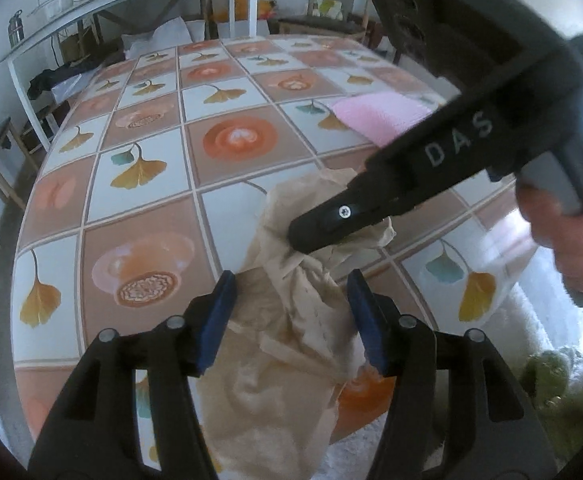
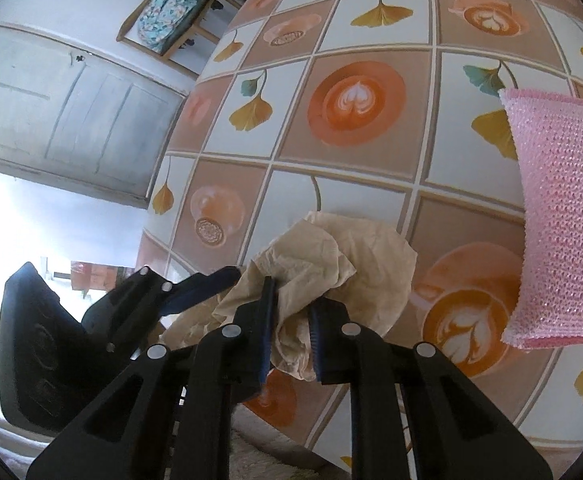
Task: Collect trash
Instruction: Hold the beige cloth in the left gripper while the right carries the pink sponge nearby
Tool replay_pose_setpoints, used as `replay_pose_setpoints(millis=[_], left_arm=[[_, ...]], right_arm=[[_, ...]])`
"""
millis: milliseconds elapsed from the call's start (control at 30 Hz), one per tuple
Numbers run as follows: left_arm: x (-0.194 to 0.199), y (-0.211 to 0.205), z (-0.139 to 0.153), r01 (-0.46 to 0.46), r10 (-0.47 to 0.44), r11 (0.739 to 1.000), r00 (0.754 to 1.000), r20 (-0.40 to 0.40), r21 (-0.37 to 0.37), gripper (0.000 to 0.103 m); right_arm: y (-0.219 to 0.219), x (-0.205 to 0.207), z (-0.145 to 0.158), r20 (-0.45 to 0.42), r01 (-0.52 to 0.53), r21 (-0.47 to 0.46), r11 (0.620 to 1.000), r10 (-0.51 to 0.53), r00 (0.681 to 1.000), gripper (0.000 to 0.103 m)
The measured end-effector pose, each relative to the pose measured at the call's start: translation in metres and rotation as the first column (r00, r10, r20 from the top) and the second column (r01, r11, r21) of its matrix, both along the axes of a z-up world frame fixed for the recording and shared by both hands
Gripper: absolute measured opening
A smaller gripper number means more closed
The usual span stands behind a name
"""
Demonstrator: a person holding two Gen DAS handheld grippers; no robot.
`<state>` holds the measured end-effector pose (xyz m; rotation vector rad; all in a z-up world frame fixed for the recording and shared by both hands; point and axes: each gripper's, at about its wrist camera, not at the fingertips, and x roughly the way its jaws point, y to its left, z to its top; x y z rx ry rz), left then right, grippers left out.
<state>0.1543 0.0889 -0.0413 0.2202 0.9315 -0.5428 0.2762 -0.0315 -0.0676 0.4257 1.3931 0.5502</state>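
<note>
Left wrist view: crumpled paper (image 1: 291, 320) on counter (image 1: 139, 216) near its close edge, running lengthwise from between left gripper (image 1: 291, 320) toward right gripper (image 1: 295, 246).
Left gripper: spread, blue pads (image 1: 215, 320) either side of paper, neither clearly pressing on it.
Right gripper: nearly pressed together, pinching far bunch of paper at its tip.
Right wrist view: right gripper (image 2: 291, 320) with a fold of paper (image 2: 315, 264) caught between its pads (image 2: 265, 332); left gripper (image 2: 195, 284) just left, open beside same wad.
Key relation: paper straight ahead of both, long axis roughly along left gripper's pointing line; right has the hold, so lifting likely falls to it.
Nearby: pink sponge (image 2: 563, 216) beyond paper, apart from it.
Risk: thin paper may tear or slip, judged from loose folds.
</note>
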Motion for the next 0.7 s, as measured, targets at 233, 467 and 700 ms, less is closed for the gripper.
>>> replay_pose_setpoints(millis=[233, 467, 700], left_arm=[[0.007, -0.001, 0.001, -0.043, 0.043, 0.999, 0.999, -0.001, 0.032, 0.033], [0.008, 0.005, 0.001, -0.076, 0.076, 0.997, 0.997, -0.013, -0.006, 0.016], [0.010, 0.010, 0.000, -0.095, 0.093, 0.995, 0.995, -0.029, -0.042, 0.013]], right_arm=[[-0.001, 0.001, -0.006, -0.036, 0.000, 0.054, 0.999, 0.002, 0.999, 0.016], [-0.009, -0.002, 0.006, -0.016, 0.030, 0.058, 0.998, -0.029, 0.999, 0.019], [-0.047, -0.013, 0.069, 0.174, 0.150, -0.089, 0.985, -0.133, 0.976, 0.069]])
